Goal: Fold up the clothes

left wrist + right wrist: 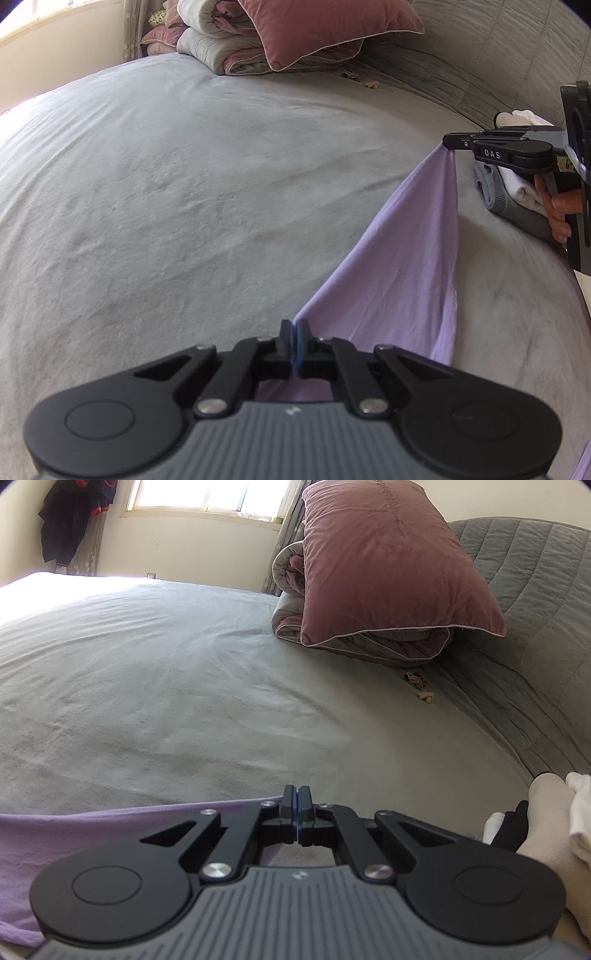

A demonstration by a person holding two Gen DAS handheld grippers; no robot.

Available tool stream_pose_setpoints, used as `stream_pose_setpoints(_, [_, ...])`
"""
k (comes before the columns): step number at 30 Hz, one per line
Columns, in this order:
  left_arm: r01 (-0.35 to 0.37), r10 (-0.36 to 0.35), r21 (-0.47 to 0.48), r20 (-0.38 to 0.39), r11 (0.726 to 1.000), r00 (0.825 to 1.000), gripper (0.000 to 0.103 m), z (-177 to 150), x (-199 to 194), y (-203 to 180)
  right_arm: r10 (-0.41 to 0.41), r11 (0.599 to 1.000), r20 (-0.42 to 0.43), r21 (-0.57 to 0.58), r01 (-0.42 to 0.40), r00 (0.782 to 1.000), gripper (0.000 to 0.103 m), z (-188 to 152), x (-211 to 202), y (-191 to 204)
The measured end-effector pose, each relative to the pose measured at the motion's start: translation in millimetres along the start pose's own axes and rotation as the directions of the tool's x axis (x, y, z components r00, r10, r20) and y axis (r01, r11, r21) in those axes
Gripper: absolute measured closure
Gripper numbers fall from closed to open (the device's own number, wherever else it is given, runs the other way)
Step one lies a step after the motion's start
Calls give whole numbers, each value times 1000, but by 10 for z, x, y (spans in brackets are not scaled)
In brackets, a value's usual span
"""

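Grey sheeting covers one wide bed, with one dusty-pink pillow leaning on one rolled grey-and-pink duvet at its far side. One lilac garment hangs stretched above the sheet between two claws. The left claw is clamped tight on one corner of it, and the right claw, held by a hand, pinches the other corner with its jaws closed. Beside the right claw lies a small stack of folded clothes, white and grey. Two small brown scraps sit near the duvet.
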State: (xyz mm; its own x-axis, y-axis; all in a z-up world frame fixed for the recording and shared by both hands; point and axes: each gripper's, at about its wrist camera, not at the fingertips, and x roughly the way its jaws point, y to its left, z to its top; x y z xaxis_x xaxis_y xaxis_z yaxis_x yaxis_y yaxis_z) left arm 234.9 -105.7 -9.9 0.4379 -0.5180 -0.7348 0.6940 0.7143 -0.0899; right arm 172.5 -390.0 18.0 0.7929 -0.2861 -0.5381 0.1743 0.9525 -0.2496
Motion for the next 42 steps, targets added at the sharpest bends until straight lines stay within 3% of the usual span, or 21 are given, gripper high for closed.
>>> stream_pose_setpoints(5, [-108, 109, -17, 84, 994, 990, 102, 88, -52, 52, 5, 1000, 0, 21, -5, 1000, 103, 91, 120, -7])
stream_pose_setpoints(12, [-201, 201, 5, 7, 980, 980, 98, 60, 215, -7, 106, 989, -89, 109, -96, 990, 101, 194, 623, 148])
stream_pose_setpoints(14, [-201, 201, -10, 15, 980, 979, 89, 57, 173, -18, 123, 987, -123, 121, -109, 985, 92, 185, 713, 177])
stream_pose_setpoints(16, [-186, 188, -38, 40, 982, 981, 81, 57, 66, -27, 127, 985, -140, 134, -108, 982, 91, 180, 715, 156])
stream_pose_setpoints(18, [-158, 162, -51, 71, 986, 984, 80, 33, -53, -60, 142, 979, -136, 164, -119, 980, 86, 174, 657, 83])
stream_pose_setpoints(20, [-110, 115, -55, 91, 992, 989, 77, -23, -154, -134, 160, 971, -130, 201, -132, 979, 57, 142, 564, -23])
stream_pose_setpoints(22, [-60, 64, -48, 93, 997, 994, 76, -110, -187, -232, 166, 966, -128, 222, -135, 978, 54, 93, 481, -109])
stream_pose_setpoints(26, [27, -25, -24, 92, 999, 995, 73, -301, -210, -446, 216, 939, -156, 302, -162, 964, 54, -65, 395, -241])
stream_pose_setpoints(29, [23, -22, -5, 77, 1000, 997, 72, -413, -107, -562, 274, 907, -178, 375, -192, 945, 58, -204, 384, -257])
stream_pose_setpoints(30, [10, -10, -5, 73, 1000, 997, 72, -448, -63, -588, 294, 894, -184, 399, -202, 938, 66, -251, 380, -262])
stream_pose_setpoints(32, [-24, 22, 18, 96, 1000, 995, 73, -501, -25, -653, 287, 902, -199, 385, -195, 937, 98, -317, 383, -183])
stream_pose_setpoints(33, [-44, 40, 33, 108, 998, 993, 73, -516, -16, -692, 274, 910, -195, 370, -188, 942, 100, -314, 359, -158])
stream_pose_setpoints(35, [-64, 58, 43, 118, 997, 991, 102, -511, -5, -745, 247, 922, -183, 345, -173, 952, 101, -296, 304, -121])
stream_pose_setpoints(37, [-59, 56, 18, 134, 998, 989, 102, -487, -36, -754, 219, 931, -162, 328, -156, 962, 101, -258, 226, -146])
stream_pose_setpoints(42, [59, -51, -58, 137, 997, 989, 102, -492, -90, -720, 145, 964, -164, 247, -101, 976, 101, -229, 121, -212])
